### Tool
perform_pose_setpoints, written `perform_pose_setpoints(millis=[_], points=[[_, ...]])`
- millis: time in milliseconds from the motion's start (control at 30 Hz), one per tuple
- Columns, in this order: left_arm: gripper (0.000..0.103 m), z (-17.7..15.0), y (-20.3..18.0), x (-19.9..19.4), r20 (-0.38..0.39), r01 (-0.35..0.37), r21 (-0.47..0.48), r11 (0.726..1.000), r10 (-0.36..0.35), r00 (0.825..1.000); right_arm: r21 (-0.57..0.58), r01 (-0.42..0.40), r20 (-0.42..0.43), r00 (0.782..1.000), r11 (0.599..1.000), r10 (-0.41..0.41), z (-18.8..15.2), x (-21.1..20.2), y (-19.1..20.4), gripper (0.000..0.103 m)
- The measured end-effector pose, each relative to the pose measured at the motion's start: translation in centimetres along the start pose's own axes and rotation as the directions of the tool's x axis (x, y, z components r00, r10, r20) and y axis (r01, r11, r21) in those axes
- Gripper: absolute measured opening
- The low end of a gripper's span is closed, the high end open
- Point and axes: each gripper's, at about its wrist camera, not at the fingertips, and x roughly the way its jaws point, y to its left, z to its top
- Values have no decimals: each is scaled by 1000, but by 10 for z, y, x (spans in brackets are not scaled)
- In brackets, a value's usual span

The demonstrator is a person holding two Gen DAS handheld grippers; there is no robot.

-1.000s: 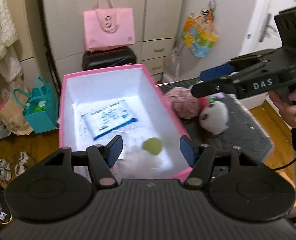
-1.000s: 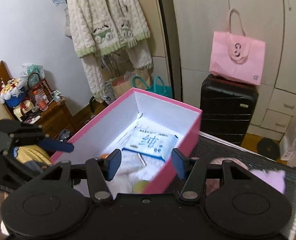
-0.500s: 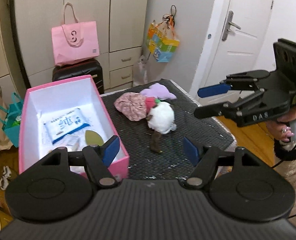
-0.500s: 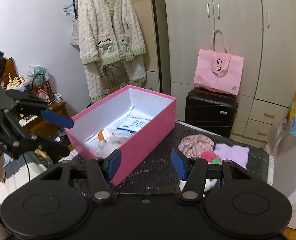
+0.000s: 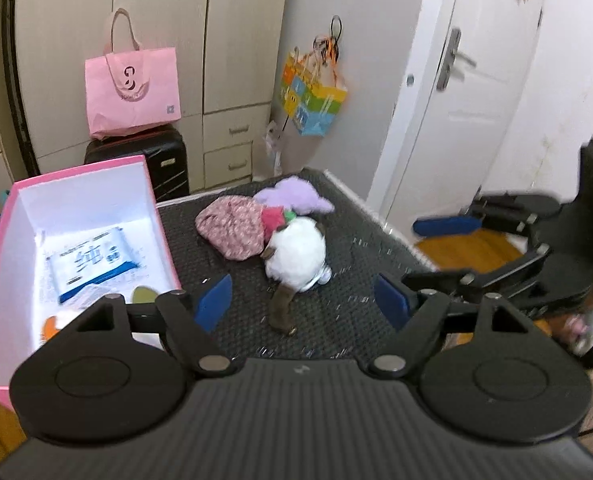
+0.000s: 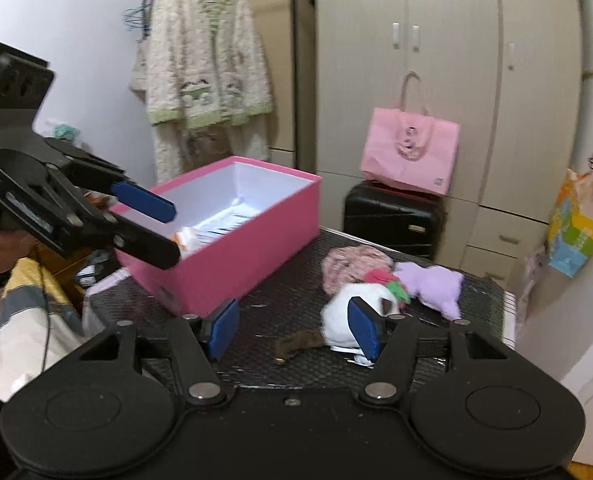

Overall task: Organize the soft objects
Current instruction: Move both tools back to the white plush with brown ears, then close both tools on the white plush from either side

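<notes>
Both grippers were spread, empty: left gripper (image 5: 303, 303), right gripper (image 6: 292, 328). White plush (image 5: 296, 258) lay mid-table (image 5: 352, 312) touching floral pouch (image 5: 232, 228); pink box (image 5: 164, 236) at the left edge.

Beige wardrobe (image 5: 144, 32) with drawers (image 5: 228, 148) below, black suitcase (image 6: 392, 216) topped by a pink tote bag (image 5: 132, 88), white door (image 5: 464, 92), fluffy cream cardigan (image 6: 204, 76) hanging on white wall (image 6: 76, 48), wooden floor (image 5: 468, 246), colourful bag (image 5: 312, 100) hanging
</notes>
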Motion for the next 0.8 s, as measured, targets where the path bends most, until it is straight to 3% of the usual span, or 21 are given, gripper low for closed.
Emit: perform_pose_setpoints(millis=[333, 500, 700, 800], points=[[84, 1, -14, 45, 107, -68, 72, 995, 60, 992, 266, 81, -9, 997, 961, -82, -34, 65, -64, 66], [84, 3, -12, 74, 107, -69, 71, 995, 61, 992, 268, 174, -68, 984, 948, -162, -48, 95, -73, 66], [83, 6, 2, 112, 81, -2, -70, 998, 8, 997, 227, 90, -13, 996, 970, -89, -53, 101, -64, 66], [83, 5, 0, 133, 55, 15, -88, 996, -10, 998, 161, 75, 11, 997, 984, -78, -52, 103, -49, 66]])
